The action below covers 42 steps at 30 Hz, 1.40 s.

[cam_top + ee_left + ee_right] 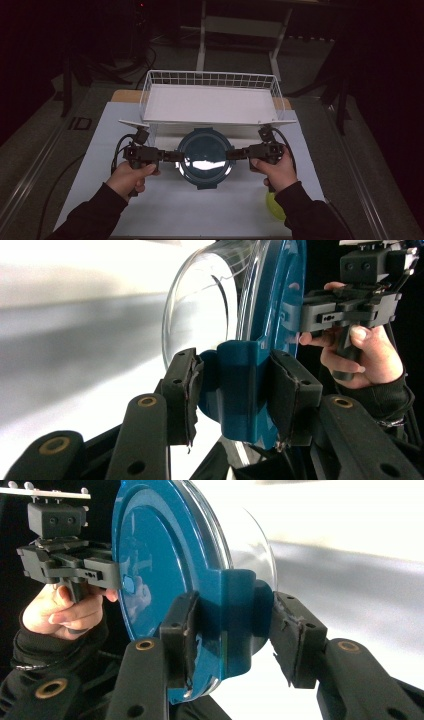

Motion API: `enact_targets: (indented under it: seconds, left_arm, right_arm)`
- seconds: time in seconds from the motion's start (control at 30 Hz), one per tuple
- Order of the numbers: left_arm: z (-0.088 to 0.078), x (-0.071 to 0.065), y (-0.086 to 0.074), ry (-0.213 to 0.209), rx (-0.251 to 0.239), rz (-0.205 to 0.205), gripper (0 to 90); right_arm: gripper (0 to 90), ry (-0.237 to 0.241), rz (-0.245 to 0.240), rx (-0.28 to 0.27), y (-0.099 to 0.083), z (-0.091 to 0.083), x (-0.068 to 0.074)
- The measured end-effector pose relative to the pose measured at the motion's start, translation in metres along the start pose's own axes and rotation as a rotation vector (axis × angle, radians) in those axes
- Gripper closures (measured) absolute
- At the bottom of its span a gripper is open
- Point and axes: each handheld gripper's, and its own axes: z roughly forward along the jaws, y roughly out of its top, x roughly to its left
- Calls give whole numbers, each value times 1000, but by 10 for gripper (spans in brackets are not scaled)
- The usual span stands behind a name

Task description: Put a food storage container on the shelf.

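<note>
Dark sleeves and both hands low in the high view, each on a black handle. Left gripper [172, 156] clamped on a teal side latch [240, 390] of the round container [205, 156]; pads pressing that clip from both sides in the left gripper view. Right gripper [235, 153] clamped likewise on the opposite latch [235, 625], pads tight against it in the right gripper view. Container held between the two grippers, above the white table surface [165, 210], just in front of the wire basket [210, 79]: teal lid [150, 565] with a bright glare patch, clear glass bowl [200, 315] beneath. No brand, label or legible writing on lid, latches or grippers; faint raised marks on the lid too blurred to read. Basket white, wire-sided, flat white floor, standing at the far edge of the table. Yellow-green object [274, 206] near the right sleeve, half hidden, kind unclear. Room dark; grey floor either side, white frame legs [201, 47] behind the table, black cables trailing on the left.
</note>
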Motion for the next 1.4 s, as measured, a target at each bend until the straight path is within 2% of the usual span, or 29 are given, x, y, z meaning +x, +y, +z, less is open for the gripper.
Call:
enact_targets:
  seconds: [0.2, 0.23, 0.37, 0.63, 0.9, 1.2, 1.33, 1.4]
  left_arm:
    - [-8, -21, 15, -3, -19, 29, 571]
    - [-8, -21, 15, -3, -19, 29, 571]
    - [-13, -33, 33, -4, -32, 48, 571]
    - [-15, -47, 66, -6, -41, 84, 571]
    - [-6, -47, 96, -8, -46, 101, 569]
    - [9, -34, 120, -15, -58, 72, 565]
    - [11, -30, 127, -12, -55, 73, 564]
    - [10, -28, 129, -21, -65, 60, 565]
  right_arm:
    - [548, 15, -22, -38, 14, -16, 13]
    - [548, 15, -22, -38, 14, -16, 13]
    - [548, 17, -37, -64, 29, -29, 22]
    - [548, 9, -44, -108, 51, -44, 31]
    - [546, -8, -25, -140, 72, -54, 26]
    - [545, -40, 14, -150, 94, -54, 15]
    - [546, -39, 25, -157, 102, -54, 11]
    - [546, -37, 37, -155, 105, -53, 10]
